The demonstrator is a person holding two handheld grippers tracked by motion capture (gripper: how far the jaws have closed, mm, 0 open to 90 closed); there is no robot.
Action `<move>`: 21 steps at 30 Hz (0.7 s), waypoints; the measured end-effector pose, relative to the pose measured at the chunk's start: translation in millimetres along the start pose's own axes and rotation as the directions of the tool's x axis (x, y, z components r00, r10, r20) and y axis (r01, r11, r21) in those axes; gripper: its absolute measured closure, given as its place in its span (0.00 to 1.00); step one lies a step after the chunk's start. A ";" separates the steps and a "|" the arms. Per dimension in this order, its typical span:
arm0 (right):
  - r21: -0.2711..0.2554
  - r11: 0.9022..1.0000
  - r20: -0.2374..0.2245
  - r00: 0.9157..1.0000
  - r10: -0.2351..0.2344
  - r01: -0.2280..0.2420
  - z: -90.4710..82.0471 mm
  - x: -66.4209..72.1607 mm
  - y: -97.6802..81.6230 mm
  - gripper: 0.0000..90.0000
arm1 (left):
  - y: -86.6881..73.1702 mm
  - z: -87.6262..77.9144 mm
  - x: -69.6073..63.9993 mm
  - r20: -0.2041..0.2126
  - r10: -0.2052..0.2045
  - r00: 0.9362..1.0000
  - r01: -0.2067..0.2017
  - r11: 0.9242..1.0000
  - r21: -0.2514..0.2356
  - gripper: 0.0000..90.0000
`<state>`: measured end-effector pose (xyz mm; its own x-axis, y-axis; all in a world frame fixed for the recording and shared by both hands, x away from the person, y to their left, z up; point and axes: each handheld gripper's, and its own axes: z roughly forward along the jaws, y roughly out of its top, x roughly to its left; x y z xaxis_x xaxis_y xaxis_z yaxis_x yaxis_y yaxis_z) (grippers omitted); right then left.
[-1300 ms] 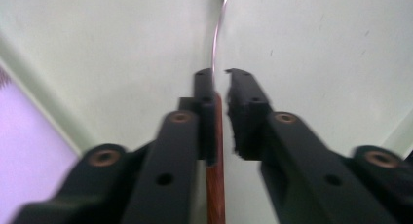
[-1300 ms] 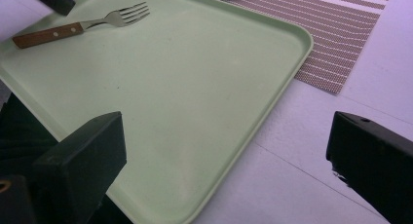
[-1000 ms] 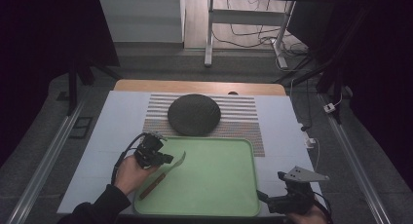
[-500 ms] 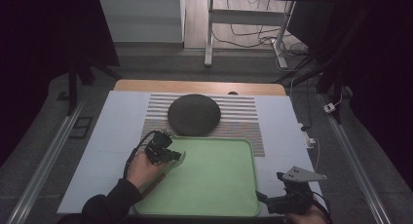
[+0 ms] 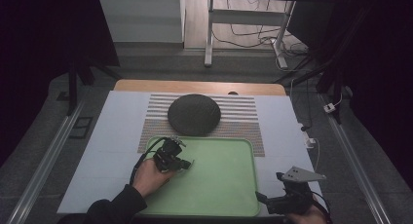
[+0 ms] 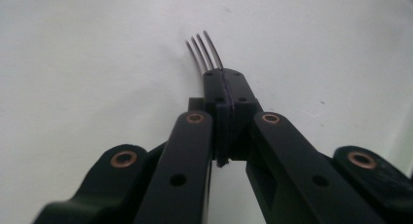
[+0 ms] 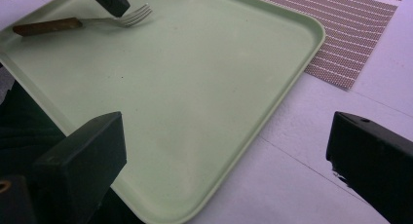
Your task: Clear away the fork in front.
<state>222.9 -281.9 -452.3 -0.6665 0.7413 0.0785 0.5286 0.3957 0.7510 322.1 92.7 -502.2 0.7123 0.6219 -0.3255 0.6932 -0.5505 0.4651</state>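
Dark floor lies all around your white table [image 5: 112, 136]. Your left gripper [image 5: 179, 161] is squeezed tight on a fork [image 7: 127, 17], whose prongs poke out past its tips, low over the green tray [image 5: 224, 175]. Your right gripper [image 5: 263, 200] waits with its jaws wide apart and nothing in them, beside the tray's near corner.

Honestly, you won't find anything to read here: no lettering, labels, brand marks or numbers on anything in any of the three views. Whatever might be printed somewhere is too small or dark to make out.
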 end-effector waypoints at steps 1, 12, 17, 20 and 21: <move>0.000 1.000 -0.001 1.000 0.000 0.000 0.0 0.0 0.0 0.01 | -0.4 2.0 -2.3 0.005 0.005 1.000 -0.005 1.000 0.010 0.98; -0.001 1.000 -0.004 1.000 0.004 -0.004 0.0 -0.6 0.0 0.01 | -1.6 23.8 -21.1 0.025 0.077 0.997 -0.079 0.995 0.058 0.98; -0.001 1.000 -0.007 1.000 0.006 -0.007 -0.1 -0.9 -0.1 0.01 | 0.0 21.9 -13.8 -0.033 0.074 0.997 -0.073 0.997 0.028 0.98; 0.000 1.000 -0.007 1.000 0.006 -0.006 0.0 -1.0 -0.1 0.01 | -1.2 16.7 0.1 -0.056 0.028 0.998 -0.028 1.000 0.012 0.98; 0.000 1.000 -0.007 1.000 0.007 -0.007 0.0 -1.0 0.0 0.01 | -1.5 15.1 4.1 -0.065 0.015 0.998 -0.015 1.000 0.006 0.98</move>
<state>223.6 -282.7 -452.4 -0.6665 0.7403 0.0880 0.5330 0.3907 0.7505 325.6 87.6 -516.6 0.7142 0.6484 -0.2638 0.6831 -0.5634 0.4647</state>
